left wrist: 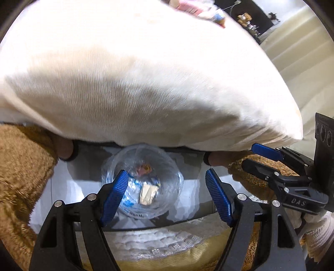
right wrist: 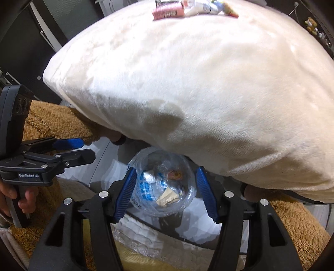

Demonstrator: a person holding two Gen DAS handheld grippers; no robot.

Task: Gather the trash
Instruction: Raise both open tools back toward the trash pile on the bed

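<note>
A clear plastic-lined bin (left wrist: pixel 142 179) sits below on the floor, holding crumpled wrappers and a tan paper scrap (left wrist: pixel 148 193); it also shows in the right wrist view (right wrist: pixel 162 185). A big cream pillow (left wrist: pixel 146 79) lies above it, with pink and white wrappers (right wrist: pixel 169 10) on its far top. My left gripper (left wrist: pixel 166 193) is open and empty above the bin. My right gripper (right wrist: pixel 165 193) is open and empty over the bin too. Each gripper shows in the other's view: the right one (left wrist: pixel 271 158) and the left one (right wrist: pixel 68 150).
A brown fleece blanket (left wrist: pixel 23 166) lies on both sides. A white quilted cloth with lace edge over yellow fabric (right wrist: pixel 150 250) is under the grippers. Dark furniture (right wrist: pixel 25 52) stands at left.
</note>
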